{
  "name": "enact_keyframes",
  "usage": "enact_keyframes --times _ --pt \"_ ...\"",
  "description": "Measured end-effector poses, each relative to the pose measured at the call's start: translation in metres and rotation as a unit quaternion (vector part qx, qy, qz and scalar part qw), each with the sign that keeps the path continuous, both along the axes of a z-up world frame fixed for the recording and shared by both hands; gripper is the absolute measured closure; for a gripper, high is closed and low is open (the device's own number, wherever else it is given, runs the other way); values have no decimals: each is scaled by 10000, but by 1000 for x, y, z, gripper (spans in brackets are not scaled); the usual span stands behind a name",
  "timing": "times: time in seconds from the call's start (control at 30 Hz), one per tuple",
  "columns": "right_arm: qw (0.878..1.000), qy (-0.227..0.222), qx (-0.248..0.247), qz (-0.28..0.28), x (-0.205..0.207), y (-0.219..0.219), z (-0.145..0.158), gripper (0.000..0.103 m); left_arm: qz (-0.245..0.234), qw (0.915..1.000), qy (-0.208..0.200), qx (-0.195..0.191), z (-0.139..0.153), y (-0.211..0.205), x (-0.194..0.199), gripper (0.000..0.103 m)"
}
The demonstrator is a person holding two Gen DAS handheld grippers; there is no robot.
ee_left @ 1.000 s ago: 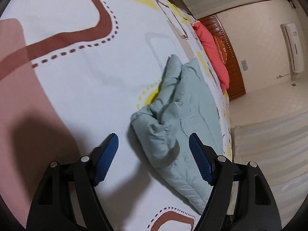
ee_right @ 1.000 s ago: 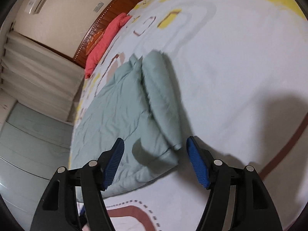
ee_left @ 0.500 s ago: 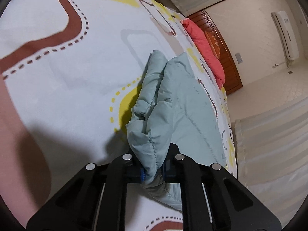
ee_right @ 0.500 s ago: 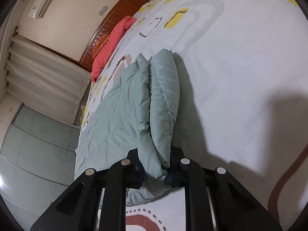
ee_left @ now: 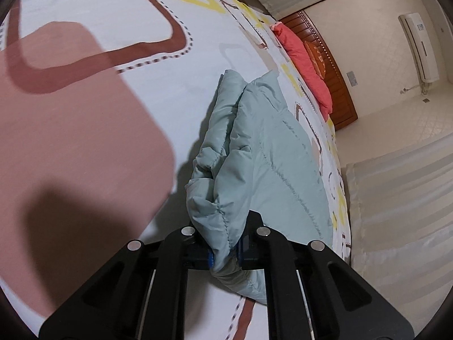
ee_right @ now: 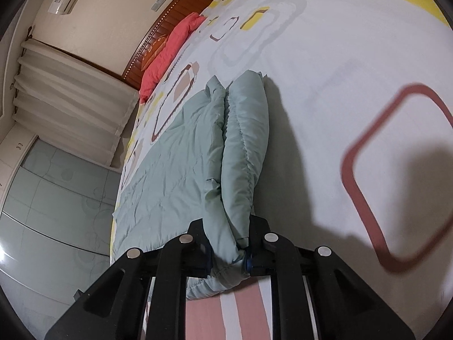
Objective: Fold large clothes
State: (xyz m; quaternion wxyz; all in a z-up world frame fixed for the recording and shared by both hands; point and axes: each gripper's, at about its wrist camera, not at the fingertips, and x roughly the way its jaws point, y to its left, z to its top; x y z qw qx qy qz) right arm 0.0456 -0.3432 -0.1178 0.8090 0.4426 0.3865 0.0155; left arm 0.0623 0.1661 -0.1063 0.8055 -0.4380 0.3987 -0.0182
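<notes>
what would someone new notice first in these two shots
The pale green quilt, bunched into a thick fold on the patterned bedsheet, fills the middle of both views. The left gripper and the right gripper each have their jaws clamped on the near end of that fold. At the far end of the bed lies a coral pillow.

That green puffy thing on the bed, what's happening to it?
A person is folding a pale green padded garment on a patterned bed sheet, using a handheld gripper in each hand. The left gripper and the right gripper are each shut on a bunched edge of it. The pinched edge is raised off the sheet, while the rest lies flat. A red pillow sits by the headboard.
</notes>
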Motion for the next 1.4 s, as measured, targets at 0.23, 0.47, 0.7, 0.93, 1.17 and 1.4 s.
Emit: enact_keyframes --times 0.23,0.47,0.7,0.93,1.17,1.4 --pt "9998 43 194 22 -9 -1 -8 83 -116 9996 79 239 0 2 -7 89" --pt "9998 87 -28 -155 -16 -10 0 66 67 9969 353 700 9 13 -13 54" --pt "9958 194 -627 -633 -30 -33 16 50 207 9917 319 1225 22 31 -28 49" --pt "9825 277 -1783 -465 -27 -14 44 51 68 9609 43 2768 56 15 -32 50" --pt "9750 63 -2200 309 0 46 63 58 -597 9382 -435 3381 83 -35 -23 50" --pt "9585 -189 -2570 1217 45 128 73 59 -1300 9280 -735 3412 86 -102 14 51"
